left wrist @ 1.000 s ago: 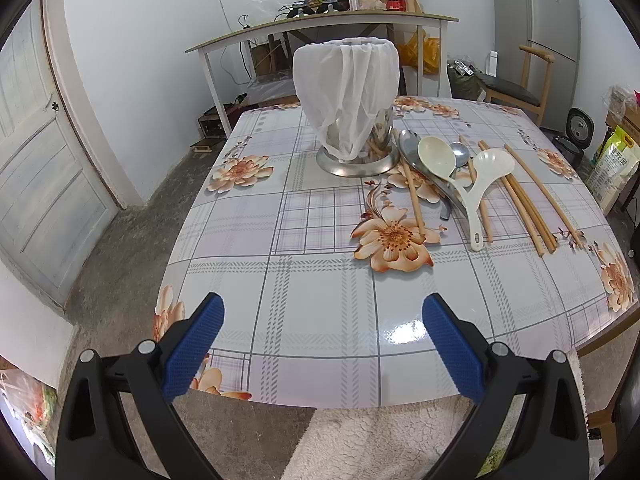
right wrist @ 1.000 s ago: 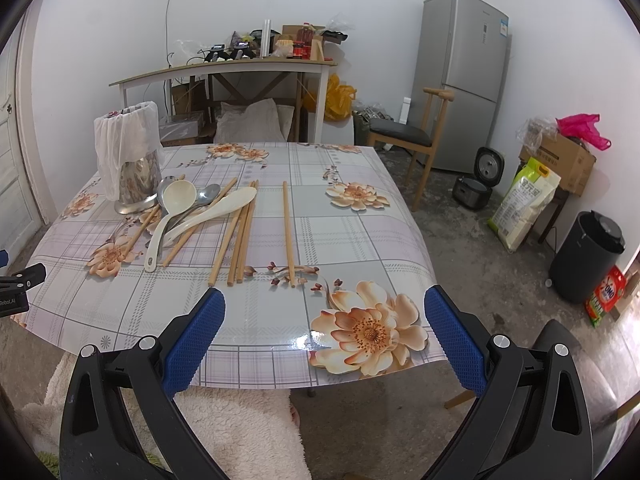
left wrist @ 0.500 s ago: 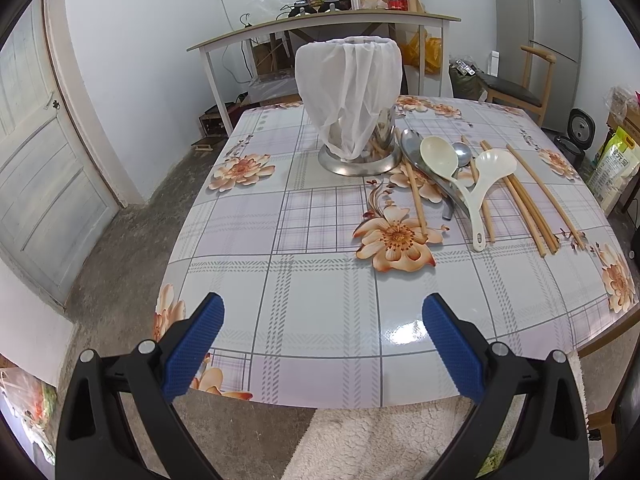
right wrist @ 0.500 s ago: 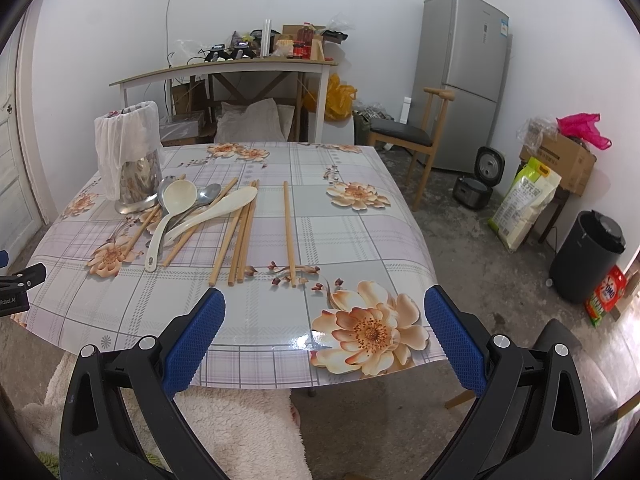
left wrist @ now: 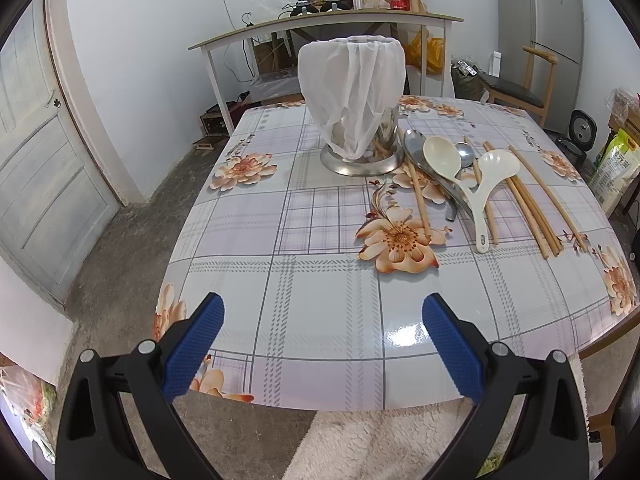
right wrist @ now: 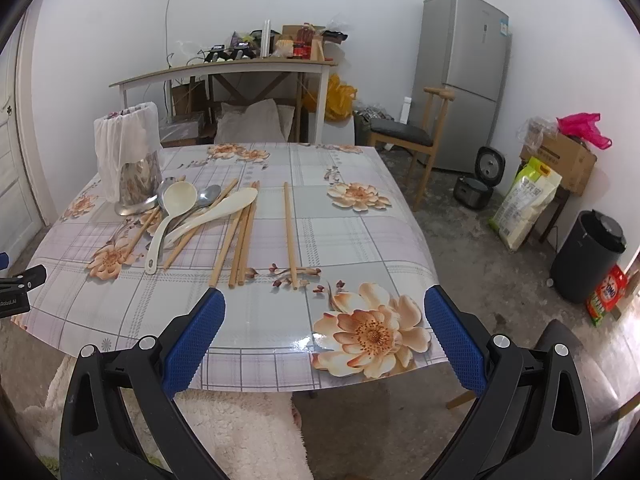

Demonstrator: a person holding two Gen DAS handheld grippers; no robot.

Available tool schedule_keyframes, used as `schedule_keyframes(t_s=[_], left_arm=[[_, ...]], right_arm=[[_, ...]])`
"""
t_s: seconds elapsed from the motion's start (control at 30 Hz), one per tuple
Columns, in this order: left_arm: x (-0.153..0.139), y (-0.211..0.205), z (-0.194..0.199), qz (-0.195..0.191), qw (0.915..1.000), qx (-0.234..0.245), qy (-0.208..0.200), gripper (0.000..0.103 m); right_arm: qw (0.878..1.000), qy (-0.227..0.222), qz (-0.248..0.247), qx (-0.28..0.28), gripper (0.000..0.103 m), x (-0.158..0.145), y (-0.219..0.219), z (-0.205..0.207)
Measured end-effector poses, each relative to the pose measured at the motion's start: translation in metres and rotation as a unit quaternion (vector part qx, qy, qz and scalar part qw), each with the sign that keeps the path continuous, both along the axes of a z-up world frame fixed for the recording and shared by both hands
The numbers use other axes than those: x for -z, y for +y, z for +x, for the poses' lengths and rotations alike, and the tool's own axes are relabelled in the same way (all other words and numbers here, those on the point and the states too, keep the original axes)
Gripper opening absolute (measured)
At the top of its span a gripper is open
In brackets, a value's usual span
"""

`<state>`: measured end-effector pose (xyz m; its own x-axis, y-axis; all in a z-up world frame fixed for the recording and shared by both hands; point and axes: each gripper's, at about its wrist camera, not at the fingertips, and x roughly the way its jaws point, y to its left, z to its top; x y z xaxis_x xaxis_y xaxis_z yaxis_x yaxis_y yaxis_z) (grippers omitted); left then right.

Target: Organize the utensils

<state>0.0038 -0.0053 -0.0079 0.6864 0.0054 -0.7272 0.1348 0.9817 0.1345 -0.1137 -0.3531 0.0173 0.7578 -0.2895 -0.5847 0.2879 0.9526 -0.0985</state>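
A steel utensil holder (left wrist: 360,148) draped in white mesh cloth stands at the table's far side; in the right wrist view it (right wrist: 132,176) is at the left. Beside it lie two cream plastic spoons (left wrist: 486,184) (right wrist: 176,208), metal spoons (left wrist: 464,154) (right wrist: 206,196) and several wooden chopsticks (left wrist: 532,204) (right wrist: 240,236). One chopstick (right wrist: 290,232) lies apart. My left gripper (left wrist: 322,320) is open and empty above the near table edge. My right gripper (right wrist: 324,316) is open and empty above the near right corner.
The table (right wrist: 360,240) has a glossy floral cloth. A fluffy white rug (right wrist: 224,432) lies below its near edge. A wooden chair (right wrist: 412,136), a fridge (right wrist: 464,72), a dark bin (right wrist: 588,256) and bags stand to the right. A door (left wrist: 36,168) is at left.
The left gripper has shifted very slightly, so the holder sits a touch further right in its view. The right gripper has not moved. Both stay open.
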Motion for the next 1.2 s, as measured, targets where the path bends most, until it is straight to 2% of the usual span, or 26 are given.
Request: schedule_keyframes(t_s=[0.27,0.43,0.57,0.73,0.8,0.93,1.07,1.2], left_arm=[[0.004,0.003,0.010,-0.007,0.9999,-0.006,0.010,0.097],[0.013,0.000,0.018,-0.008,0.9995,0.008,0.029,0.097],[0.019,-0.002,0.027,-0.023,0.9989,0.021,0.035,0.097],[0.019,-0.005,0.040,-0.057,0.9962,0.058,0.030,0.097],[0.017,-0.003,0.044,-0.084,0.9934,0.074,0.022,0.097],[0.013,-0.001,0.061,-0.152,0.9822,0.108,0.025,0.097],[0.008,-0.009,0.079,-0.175,0.9750,0.133,0.034,0.097],[0.003,-0.020,0.096,-0.183,0.9707,0.153,0.029,0.097]], right_arm=[[1.000,0.012,0.010,-0.012,0.095,0.010,0.007,0.017],[0.999,0.025,0.016,-0.029,0.095,0.016,0.017,0.034],[0.999,0.022,0.018,-0.043,0.095,0.017,0.024,0.046],[0.998,0.008,0.020,-0.065,0.095,0.013,0.029,0.062],[0.997,-0.001,0.017,-0.074,0.095,0.011,0.031,0.070],[0.993,-0.004,0.019,-0.116,0.095,0.011,0.039,0.092],[0.991,-0.009,0.014,-0.134,0.095,0.011,0.047,0.112],[0.990,-0.006,0.014,-0.137,0.095,0.014,0.048,0.132]])
